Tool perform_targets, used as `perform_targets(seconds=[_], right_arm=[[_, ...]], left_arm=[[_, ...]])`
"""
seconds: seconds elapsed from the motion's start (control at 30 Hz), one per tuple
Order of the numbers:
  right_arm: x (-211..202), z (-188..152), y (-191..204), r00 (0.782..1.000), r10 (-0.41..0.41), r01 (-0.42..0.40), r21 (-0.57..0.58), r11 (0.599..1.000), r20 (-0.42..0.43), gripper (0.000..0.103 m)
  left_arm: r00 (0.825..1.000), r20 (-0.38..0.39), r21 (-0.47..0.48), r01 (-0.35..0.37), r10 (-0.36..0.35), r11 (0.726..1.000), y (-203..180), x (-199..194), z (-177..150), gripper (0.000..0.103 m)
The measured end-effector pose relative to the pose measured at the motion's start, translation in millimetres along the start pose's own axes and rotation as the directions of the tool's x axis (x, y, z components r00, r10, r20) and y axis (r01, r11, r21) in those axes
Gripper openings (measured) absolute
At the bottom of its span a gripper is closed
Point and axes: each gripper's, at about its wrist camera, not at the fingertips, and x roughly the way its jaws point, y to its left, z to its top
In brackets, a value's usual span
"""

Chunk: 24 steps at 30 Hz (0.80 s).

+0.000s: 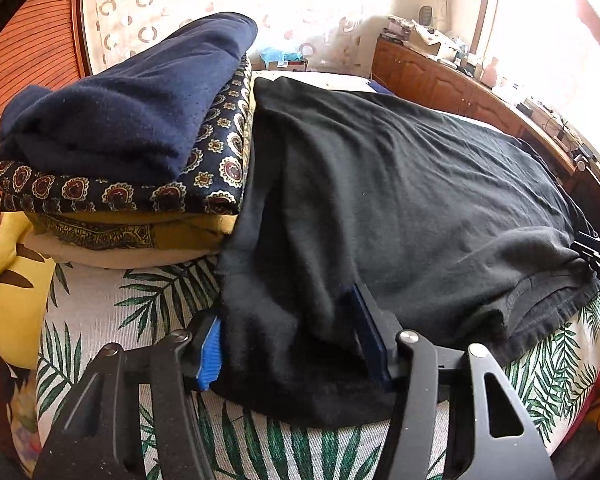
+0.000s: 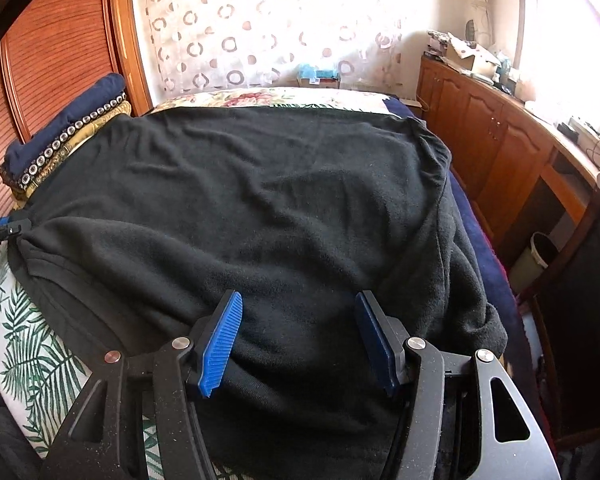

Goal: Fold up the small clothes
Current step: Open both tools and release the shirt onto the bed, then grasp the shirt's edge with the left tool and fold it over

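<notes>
My left gripper (image 1: 296,344) was low at the near edge of the bed (image 1: 112,312), with a thick fold of the black shirt (image 1: 400,184) between its blue pads (image 1: 210,354). The cloth bunched over the right pad, and the pads sat against the fold, so I would say it held the shirt there.

My right gripper (image 2: 300,344) sat on the shirt's (image 2: 240,200) other near corner. Its jaws stood about half wide, with cloth humped up between the pads (image 2: 220,344). I could not tell if they pinched it.

The black shirt lay spread flat over the leafy bed cover (image 2: 32,340), reaching far back.

To the left, touching the shirt, was a pile of folded clothes (image 1: 112,152), with a dark blue one on top.

Farther off stood a brown cupboard (image 2: 488,148) on the right and a spotted curtain (image 2: 260,32) at the back.
</notes>
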Motion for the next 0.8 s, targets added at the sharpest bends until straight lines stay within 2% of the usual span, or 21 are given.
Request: perform_targets(seconds=[0.27, 0.33, 0.37, 0.43, 0.47, 0.6, 0.8], right_arm=[[-4, 0, 2, 1.0, -0.006, 0.006, -0.011, 1.0, -0.001, 0.062], [-6, -1, 0, 1.0, -0.004, 0.004, -0.01, 1.0, -0.001, 0.062], [-6, -1, 0, 1.0, -0.004, 0.004, -0.011, 1.0, -0.001, 0.062], [-5, -1, 1, 1.0, -0.005, 0.005, -0.011, 1.0, -0.001, 0.062], [-5, -1, 1, 1.0, -0.005, 0.005, -0.011, 1.0, 0.0, 0.062], [-6, -1, 0, 1.0, -0.004, 0.004, -0.011, 1.0, 0.0, 0.063], [-6, -1, 0, 1.0, -0.005, 0.005, -0.011, 1.0, 0.0, 0.063]], left_arm=[[1.0, 0.005, 0.008, -0.004, 0.004, 1.0, -2, 0, 0, 0.058], [1.0, 0.005, 0.018, 0.01, -0.01, 1.0, -4, 1, 0, 0.044], [1.0, 0.006, 0.021, 0.016, -0.016, 1.0, -4, 0, 0, 0.041], [0.998, 0.002, 0.019, 0.055, -0.055, 0.998, -7, -1, 1, 0.014], [0.997, 0.014, 0.02, 0.071, -0.072, 0.997, -10, -4, 1, 0.011], [0.994, 0.078, 0.044, 0.076, -0.079, 0.996, -23, -20, 6, 0.01], [0.985, 0.129, 0.074, 0.101, -0.11, 0.992, -39, -38, 18, 0.01]])
